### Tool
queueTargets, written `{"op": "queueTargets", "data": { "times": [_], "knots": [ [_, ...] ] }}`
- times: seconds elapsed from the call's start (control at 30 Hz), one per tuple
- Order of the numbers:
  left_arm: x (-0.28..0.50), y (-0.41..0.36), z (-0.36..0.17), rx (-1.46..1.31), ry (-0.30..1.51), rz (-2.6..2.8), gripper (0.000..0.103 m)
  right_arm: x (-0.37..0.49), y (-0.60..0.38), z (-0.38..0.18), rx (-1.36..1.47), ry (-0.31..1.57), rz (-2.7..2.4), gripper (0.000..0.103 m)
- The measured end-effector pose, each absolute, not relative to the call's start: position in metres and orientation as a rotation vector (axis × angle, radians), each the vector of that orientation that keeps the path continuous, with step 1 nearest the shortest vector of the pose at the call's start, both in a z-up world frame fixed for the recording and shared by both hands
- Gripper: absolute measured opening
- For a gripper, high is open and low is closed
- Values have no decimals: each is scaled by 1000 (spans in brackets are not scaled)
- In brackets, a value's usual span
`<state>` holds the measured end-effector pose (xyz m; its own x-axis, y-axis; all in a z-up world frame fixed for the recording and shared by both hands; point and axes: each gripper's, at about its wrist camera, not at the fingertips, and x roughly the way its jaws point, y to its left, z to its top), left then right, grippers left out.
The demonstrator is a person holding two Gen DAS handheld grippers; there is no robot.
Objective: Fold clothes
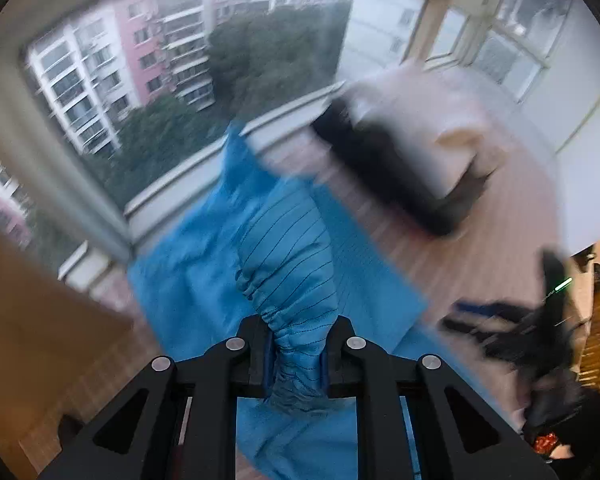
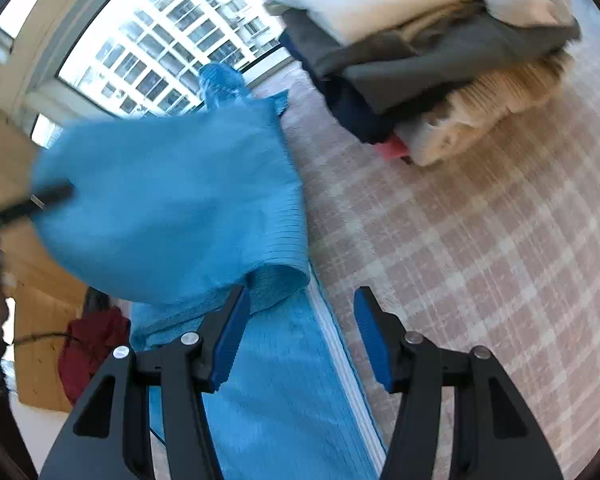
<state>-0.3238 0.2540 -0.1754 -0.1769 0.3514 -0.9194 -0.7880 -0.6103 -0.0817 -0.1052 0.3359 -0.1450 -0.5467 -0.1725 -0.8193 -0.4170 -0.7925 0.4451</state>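
Clearly one blue garment [image 2: 168,208] is in play, thin woven cloth crossed by fine dark pinstripes, with a white zip band [image 2: 342,354] running along one straight edge. Its sleeve ends in a gathered elastic cuff [image 1: 296,344]. Most of the garment lies on a surface covered in a pink and white checked cloth [image 2: 480,260]; part of it is lifted clear of that surface.

One stack of folded clothes [image 2: 432,52] sits on the checked cloth, well apart from the garment, on the far side of it. The stack is soft and slumped: cream and white layers on top, dark grey and navy in the middle, a ribbed beige knit below, a pink edge at the bottom.

Two sets of tongs show, each black with blue ribbed pads. The left tongs [image 1: 296,354] are nearly together, clamped on the gathered cuff, and the sleeve rises bunched and twisted from the garment up into them. The right tongs [image 2: 302,338] stand about half apart, pressing on nothing; the garment's zip edge lies below the gap, and a loose fold of the garment lies against the left pad [image 2: 230,340].

Beyond the garment, a big window [image 2: 160,52] shows apartment blocks.
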Motion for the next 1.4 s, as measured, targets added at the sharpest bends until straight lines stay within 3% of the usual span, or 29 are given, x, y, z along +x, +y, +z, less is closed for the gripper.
{"op": "queueTargets", "data": {
  "times": [0.13,0.23,0.3,0.4,0.53,0.63,0.73,0.9,1.07,1.1,1.13,1.17,1.2,1.4],
  "knots": [
    [-345,220,-244,-1443,569,1915,15,-113,326,-143,-1453,894,2485,53],
    [-354,202,-259,-1500,490,1920,15,-115,320,-141,-1480,860,2490,53],
    [-361,190,-268,-1536,436,1923,22,-117,314,-138,-1508,827,2500,53],
    [-354,180,-256,-1524,398,1916,33,-121,306,-128,-1569,748,2529,53],
    [-333,157,-213,-1424,420,2010,38,-127,280,-92,-1602,526,2637,54],
    [-315,125,-179,-1351,386,2099,44,-145,245,-66,-1603,391,2750,65],
    [-305,99,-163,-1314,388,2180,45,-185,192,-60,-1592,276,2863,66],
    [-298,46,-160,-1329,340,2260,45,-264,101,-103,-1712,25,2816,66],
    [-301,20,-196,-1435,444,2257,45,-303,65,-150,-1823,-182,2679,65],
    [-303,17,-204,-1459,447,2242,45,-305,66,-154,-1827,-214,2657,61],
    [-306,16,-212,-1479,452,2229,45,-305,72,-154,-1842,-172,2666,34],
    [-308,18,-219,-1490,464,2213,45,-305,83,-150,-1863,-89,2687,14],
    [-311,22,-224,-1492,479,2198,45,-304,94,-147,-1884,-4,2706,3],
    [-328,68,-234,-1441,480,2121,45,-282,175,-100,-1734,336,2794,3]
  ]
}}
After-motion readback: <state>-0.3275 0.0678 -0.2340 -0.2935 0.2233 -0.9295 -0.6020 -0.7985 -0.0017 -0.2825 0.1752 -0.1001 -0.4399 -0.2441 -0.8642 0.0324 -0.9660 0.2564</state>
